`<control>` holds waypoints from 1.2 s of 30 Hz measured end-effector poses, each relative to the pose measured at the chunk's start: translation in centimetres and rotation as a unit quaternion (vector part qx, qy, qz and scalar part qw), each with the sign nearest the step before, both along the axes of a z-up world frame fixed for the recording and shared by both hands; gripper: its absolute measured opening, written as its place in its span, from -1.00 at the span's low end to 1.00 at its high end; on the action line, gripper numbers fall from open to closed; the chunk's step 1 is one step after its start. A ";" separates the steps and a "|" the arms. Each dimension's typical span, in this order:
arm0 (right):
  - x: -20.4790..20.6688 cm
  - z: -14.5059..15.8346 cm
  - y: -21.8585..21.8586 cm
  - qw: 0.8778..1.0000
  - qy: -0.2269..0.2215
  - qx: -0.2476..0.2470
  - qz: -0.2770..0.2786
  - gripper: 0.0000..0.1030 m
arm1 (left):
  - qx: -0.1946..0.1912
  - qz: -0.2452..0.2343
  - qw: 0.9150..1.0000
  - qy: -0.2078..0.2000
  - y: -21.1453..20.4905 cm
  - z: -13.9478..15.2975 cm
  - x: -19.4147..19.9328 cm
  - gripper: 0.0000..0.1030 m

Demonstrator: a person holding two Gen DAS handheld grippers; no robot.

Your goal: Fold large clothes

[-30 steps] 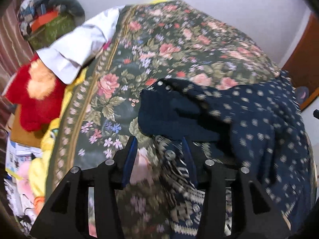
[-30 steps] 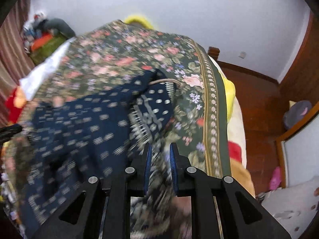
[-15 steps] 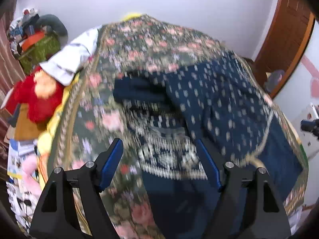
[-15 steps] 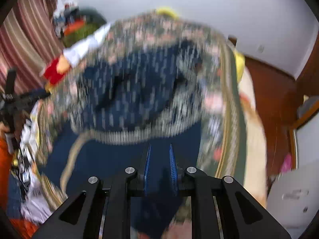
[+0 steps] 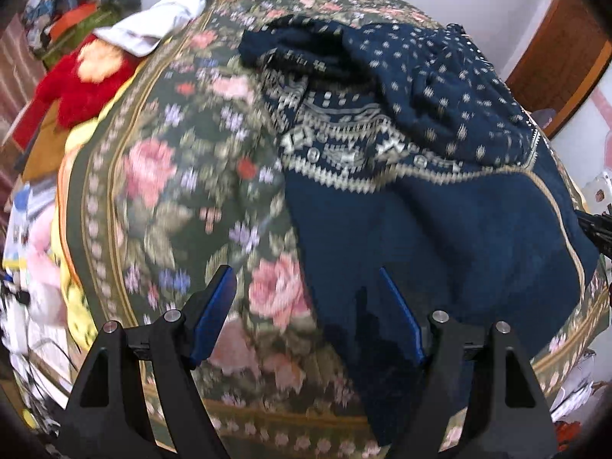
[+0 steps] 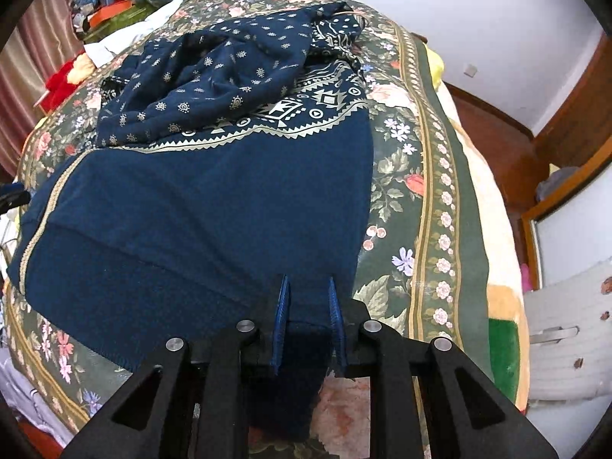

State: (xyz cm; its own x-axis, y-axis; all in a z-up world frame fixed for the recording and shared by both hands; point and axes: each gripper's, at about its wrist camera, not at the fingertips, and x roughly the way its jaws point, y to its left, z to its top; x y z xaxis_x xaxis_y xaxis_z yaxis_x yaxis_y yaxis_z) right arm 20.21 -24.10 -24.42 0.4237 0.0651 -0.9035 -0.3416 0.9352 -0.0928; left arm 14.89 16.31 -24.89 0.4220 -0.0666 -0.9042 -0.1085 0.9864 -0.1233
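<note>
Left gripper jaws wide, right gripper jaws opening; navy garment between

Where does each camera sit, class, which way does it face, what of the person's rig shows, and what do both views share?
Left wrist: sits on the left hand-held gripper, angled down over the bed's near-left part at the floral bedspread and the navy garment; only its black fingers show, spread wide.
Right wrist: sits on the right hand-held gripper, angled down at the garment's near hem; its jaws are opening with cloth between them.
Shared: the navy garment, bedspread, red plush toy and white wall.
</note>
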 end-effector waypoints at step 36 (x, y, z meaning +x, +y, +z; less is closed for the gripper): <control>-1.4 2.8 -7.7 0.991 0.039 0.104 -0.076 0.43 | -0.165 0.042 0.985 0.037 -1.1 -3.8 -2.5 0.33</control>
